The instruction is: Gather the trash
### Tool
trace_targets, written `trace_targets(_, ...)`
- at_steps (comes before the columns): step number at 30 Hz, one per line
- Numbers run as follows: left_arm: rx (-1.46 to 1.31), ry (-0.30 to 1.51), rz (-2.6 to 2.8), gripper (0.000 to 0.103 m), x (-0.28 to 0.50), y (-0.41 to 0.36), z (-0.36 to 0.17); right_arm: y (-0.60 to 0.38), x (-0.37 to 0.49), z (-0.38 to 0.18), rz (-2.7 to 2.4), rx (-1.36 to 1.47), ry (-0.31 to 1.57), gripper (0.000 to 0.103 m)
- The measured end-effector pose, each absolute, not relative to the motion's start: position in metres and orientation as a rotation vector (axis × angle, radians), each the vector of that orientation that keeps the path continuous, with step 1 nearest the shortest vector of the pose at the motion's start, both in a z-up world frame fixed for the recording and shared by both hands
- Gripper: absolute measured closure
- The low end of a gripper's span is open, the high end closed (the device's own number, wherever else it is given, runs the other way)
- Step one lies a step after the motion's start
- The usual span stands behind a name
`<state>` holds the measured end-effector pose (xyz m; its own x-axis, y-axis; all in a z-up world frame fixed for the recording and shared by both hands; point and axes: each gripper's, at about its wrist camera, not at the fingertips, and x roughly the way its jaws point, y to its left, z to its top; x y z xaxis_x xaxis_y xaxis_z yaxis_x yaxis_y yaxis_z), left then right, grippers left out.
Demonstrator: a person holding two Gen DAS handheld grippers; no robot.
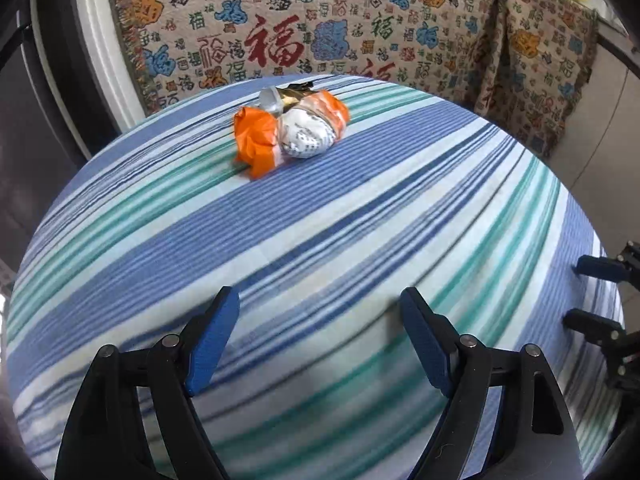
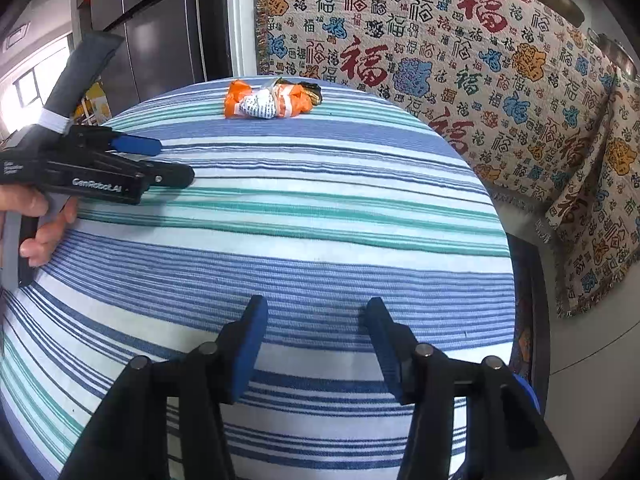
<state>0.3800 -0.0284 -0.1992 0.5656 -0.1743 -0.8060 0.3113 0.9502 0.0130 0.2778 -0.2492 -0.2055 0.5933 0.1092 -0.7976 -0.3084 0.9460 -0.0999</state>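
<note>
Your left gripper and right gripper hang agape, empty, over striped cloth.
Crumpled wrappers lie at its far edge.

Bright, even daylight with a blown-out window at far left, slight motion blur, and dark, curved fisheye corners.

Readable text
"GenRobot.AI" in white on the left gripper body; the character 福 repeated across the woven throw behind.
</note>
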Motion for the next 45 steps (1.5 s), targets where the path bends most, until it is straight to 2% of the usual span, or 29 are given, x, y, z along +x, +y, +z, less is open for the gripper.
trace_targets(1,0.158,0.917,-0.304,0.013,0.388,-0.026,-0.200,-0.249,0.279,-0.206,0.246,-0.237,0.906,0.050)
trace_targets(6,0.168,0.934,-0.380,0.003,0.432,-0.024,-0.203,-0.244,0.286,-0.207,0.247,-0.217,0.894,0.049)
trace_targets(18,0.186,0.883,-0.438,0.002,0.498,-0.037,-0.198,-0.242,0.291,-0.210,0.269,-0.208,0.870,0.047)
trace_targets(20,0.177,0.872,-0.462,0.005,0.496,-0.038,-0.196,-0.242,0.291,-0.210,0.268,-0.208,0.870,0.047)
trace_targets(21,0.173,0.862,-0.471,0.016,0.494,-0.037,-0.195,-0.242,0.291,-0.210,0.269,-0.208,0.870,0.047)
trace_targets(22,0.166,0.856,-0.479,0.032,0.493,-0.036,-0.193,-0.242,0.291,-0.211,0.269,-0.209,0.870,0.047)
trace_targets(23,0.158,0.856,-0.488,0.038,0.491,-0.035,-0.193,-0.242,0.292,-0.211,0.269,-0.209,0.870,0.047)
trace_targets(28,0.098,0.820,-0.478,0.039,0.464,-0.023,-0.184,-0.241,0.292,-0.211,0.269,-0.210,0.870,0.047)
trace_targets(39,-0.006,0.896,-0.129,0.037,0.351,0.045,-0.180,-0.238,0.297,-0.210,0.254,-0.200,0.899,0.046)
trace_targets(42,0.006,0.934,-0.138,0.031,0.340,0.049,-0.192,-0.234,0.310,-0.207,0.267,-0.184,0.942,0.046)
trace_targets(45,0.027,0.937,-0.199,0.020,0.334,0.046,-0.194,-0.233,0.330,-0.198,0.283,-0.114,0.982,0.046)
